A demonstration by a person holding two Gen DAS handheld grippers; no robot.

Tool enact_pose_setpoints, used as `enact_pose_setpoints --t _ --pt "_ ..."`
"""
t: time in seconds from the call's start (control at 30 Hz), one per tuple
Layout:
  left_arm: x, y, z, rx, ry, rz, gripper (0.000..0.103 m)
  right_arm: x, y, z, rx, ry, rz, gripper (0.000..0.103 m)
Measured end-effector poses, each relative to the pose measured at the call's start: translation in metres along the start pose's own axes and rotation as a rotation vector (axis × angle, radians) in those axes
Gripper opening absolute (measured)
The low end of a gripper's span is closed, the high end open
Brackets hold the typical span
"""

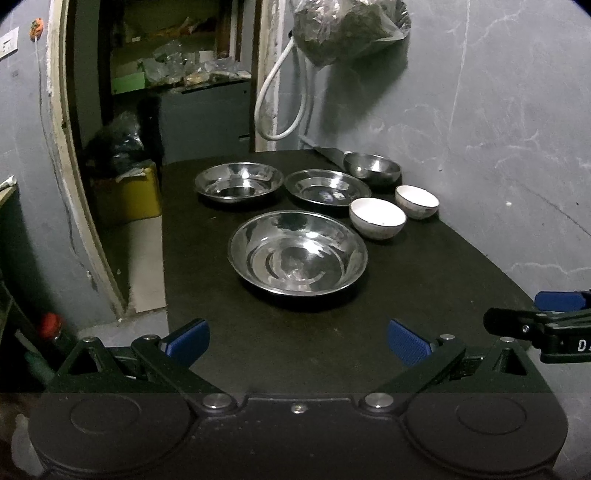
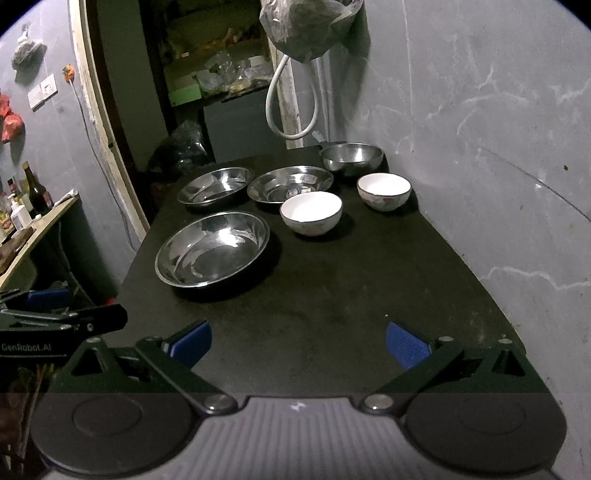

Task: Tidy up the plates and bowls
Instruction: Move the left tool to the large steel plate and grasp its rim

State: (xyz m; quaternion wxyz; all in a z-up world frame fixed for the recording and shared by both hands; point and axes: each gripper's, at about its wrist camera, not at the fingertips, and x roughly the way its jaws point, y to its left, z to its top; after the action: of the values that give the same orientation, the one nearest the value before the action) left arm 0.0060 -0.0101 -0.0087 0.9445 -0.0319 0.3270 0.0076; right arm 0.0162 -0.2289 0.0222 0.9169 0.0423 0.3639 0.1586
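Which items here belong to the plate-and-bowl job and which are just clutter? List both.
Job: three steel plates, steel bowl, two white bowls.

Clutter: hanging plastic bag, white hose, yellow container, bottles on the side shelf.

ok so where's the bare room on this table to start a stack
The near half of the black table is bare, from the big steel plate and nearest white bowl forward to both open grippers. The far end is crowded: two steel plates, a steel bowl, another white bowl.
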Motion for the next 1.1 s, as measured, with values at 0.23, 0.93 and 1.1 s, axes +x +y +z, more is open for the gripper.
enact_pose_setpoints --t 0.23,0.93,1.1 --pt "0.009 0.019 0.012 -0.101 0.011 0.090 0.102 0.011 0.000 0.009 -0.018 0.020 0.019 0.103" --pt "0.099 0.094 0.123 -0.313 0.055 0.211 0.102 0.116 0.017 0.113 -0.159 -0.041 0.257 0.103" --pt "0.141 0.125 0.153 -0.300 0.079 0.187 0.102 0.148 0.027 0.142 -0.099 -0.014 0.333 0.103"
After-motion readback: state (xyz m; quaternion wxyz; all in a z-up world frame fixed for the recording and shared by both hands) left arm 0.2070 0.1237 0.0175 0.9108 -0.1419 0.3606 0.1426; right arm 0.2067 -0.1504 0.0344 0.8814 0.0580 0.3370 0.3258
